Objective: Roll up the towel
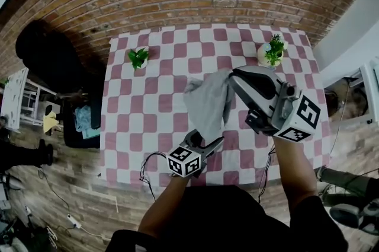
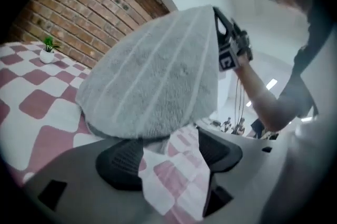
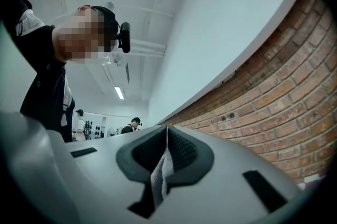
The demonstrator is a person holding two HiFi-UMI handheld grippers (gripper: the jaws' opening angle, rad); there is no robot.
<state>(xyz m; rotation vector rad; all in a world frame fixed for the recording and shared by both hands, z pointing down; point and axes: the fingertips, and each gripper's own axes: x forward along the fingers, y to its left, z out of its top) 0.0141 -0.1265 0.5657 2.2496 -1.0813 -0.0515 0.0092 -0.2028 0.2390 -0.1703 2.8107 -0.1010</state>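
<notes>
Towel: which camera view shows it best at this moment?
The left gripper view: the towel fills the frame, hanging, stripes clear. The head view shows it smaller, held up over the checkered table. The right gripper view shows only a sliver pinched in the shut right gripper.

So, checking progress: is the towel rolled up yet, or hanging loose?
Hanging loose: the towel droops unrolled from the right tongs, which pinch its top edge.

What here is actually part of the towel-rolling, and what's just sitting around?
Part of the job:
grey towel, held up
right tongs, shut on its edge
left tongs, open near its lower end
checked table

Just lying about:
left potted plant
right potted plant
</notes>
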